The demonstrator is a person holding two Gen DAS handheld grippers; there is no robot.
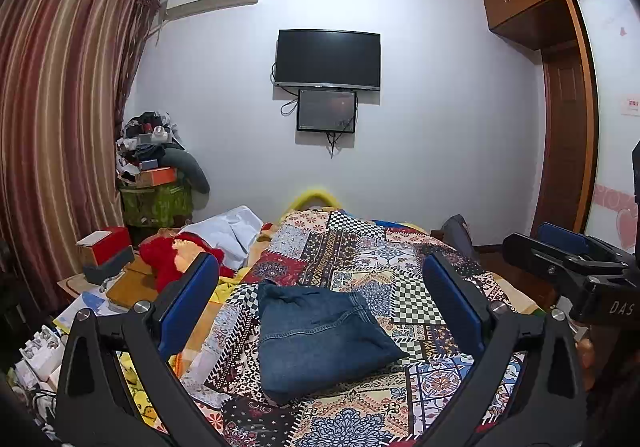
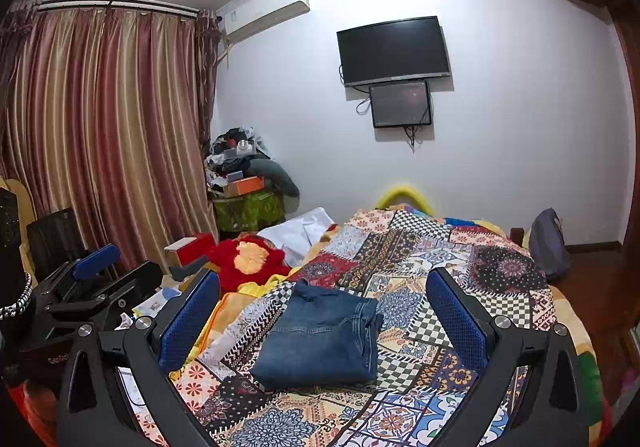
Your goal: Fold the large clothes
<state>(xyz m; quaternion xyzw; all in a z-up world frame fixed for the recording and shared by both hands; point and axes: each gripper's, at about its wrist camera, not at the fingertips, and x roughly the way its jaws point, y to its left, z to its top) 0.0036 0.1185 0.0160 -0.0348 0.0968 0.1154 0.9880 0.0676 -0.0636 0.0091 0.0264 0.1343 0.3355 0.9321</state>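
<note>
- jeans [image 1: 320,339] lie folded into a compact stack on the patchwork quilt [image 1: 400,275] of the bed, roughly mid-bed, nr edge toward cams; folded edge faces us, loose layers stacked on the right side in rt-wrist view
- my read: fold looks basically done; step in hand = final check / tidy, maybe square the stack
- to do it well: come in low & flat, press top layer lightly to flatten the puffed front edge; nudge the side layers flush, don't pinch one layer only or the stack peels open; avoid dragging the quilt w/ it
- left tongs [image 1: 320,311]: spread wide, nothing between the blue pads [image 1: 188,307]; held above & short of the jeans, pointing fwd along bed, approx level
- right tongs [image 2: 322,321]: also spread wide, empty; same hover, jeans framed between the fingers but not touched
- each tool shows at the edge of the other's view, so side by side, close
- risk: red plush toy [image 2: 250,261] & clutter sit left of the bed, well apart from jeans; no interference expected
</note>
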